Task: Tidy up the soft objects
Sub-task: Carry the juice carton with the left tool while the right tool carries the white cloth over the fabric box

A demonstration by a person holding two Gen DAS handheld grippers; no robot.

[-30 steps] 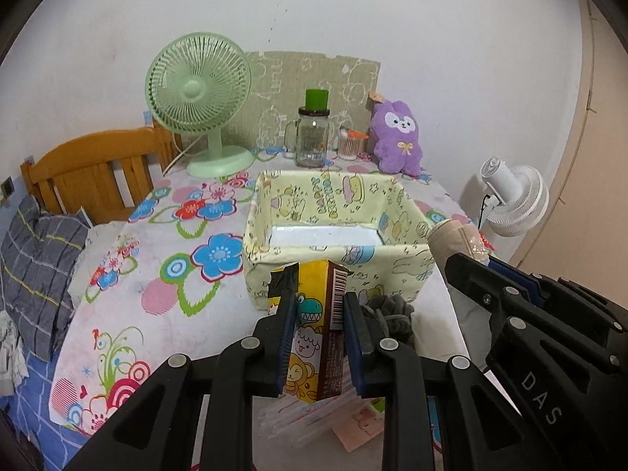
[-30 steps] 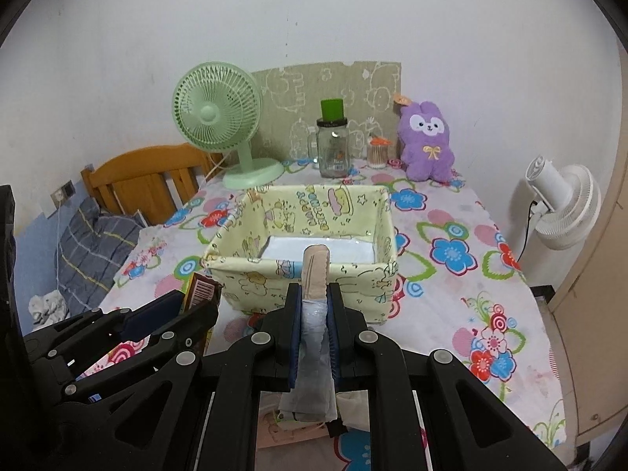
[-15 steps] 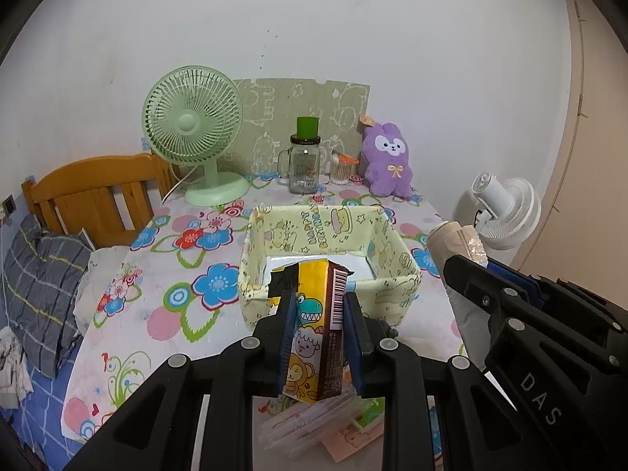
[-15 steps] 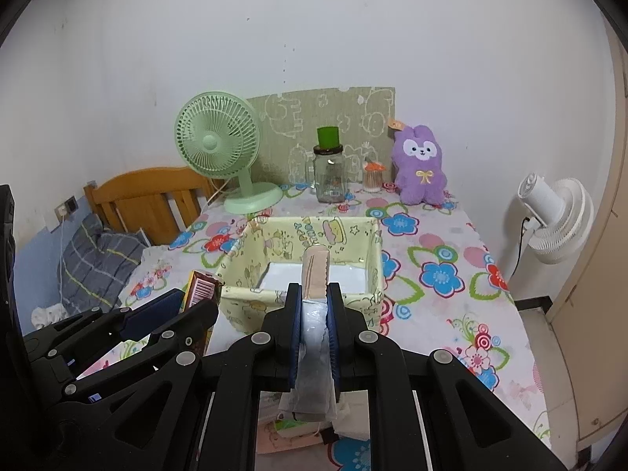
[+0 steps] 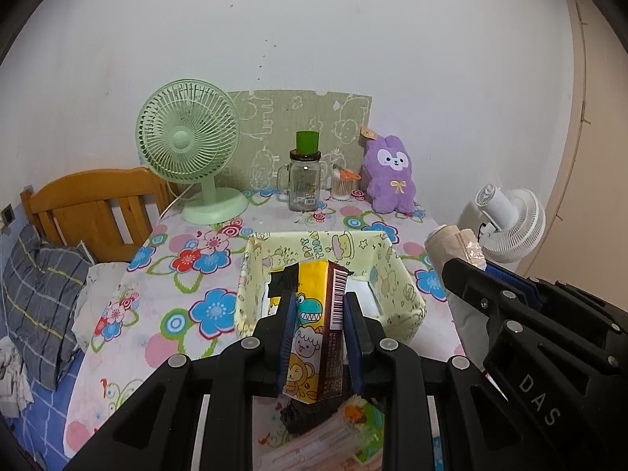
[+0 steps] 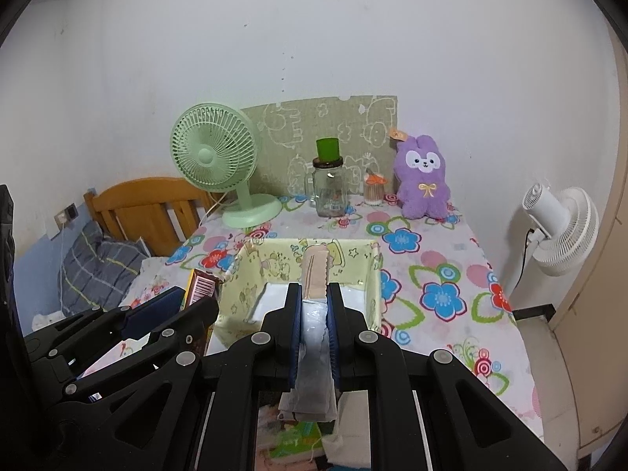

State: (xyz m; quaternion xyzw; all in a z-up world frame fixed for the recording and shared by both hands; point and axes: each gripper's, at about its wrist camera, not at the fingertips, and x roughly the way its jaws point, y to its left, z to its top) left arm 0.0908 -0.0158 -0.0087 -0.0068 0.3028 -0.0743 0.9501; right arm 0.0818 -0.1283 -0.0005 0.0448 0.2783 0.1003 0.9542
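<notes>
My left gripper [image 5: 317, 296] is shut on a yellow cartoon-printed tissue pack [image 5: 310, 329], held upright above the near table edge. My right gripper [image 6: 315, 288] is shut on a beige rolled sock in a clear wrapper [image 6: 314, 274]. That sock [image 5: 451, 243] and the right gripper also show at the right of the left wrist view. Just beyond both stands a pale yellow fabric bin [image 5: 400, 274] [image 6: 243, 271], open-topped with a white bottom. Under the grippers lie a dark sock [image 5: 306, 416], packets and papers [image 6: 290, 439].
At the table's back stand a green desk fan [image 5: 188, 153], a glass jar with a green lid [image 5: 305, 180], a cotton-swab pot [image 5: 341, 184] and a purple plush rabbit [image 5: 390, 176]. A wooden headboard [image 5: 94, 204] and grey pillow are left, a white floor fan [image 6: 561, 227] right.
Both grippers have risen and drawn back from the bin while keeping their grips; the bin and table look smaller and lower in both views.
</notes>
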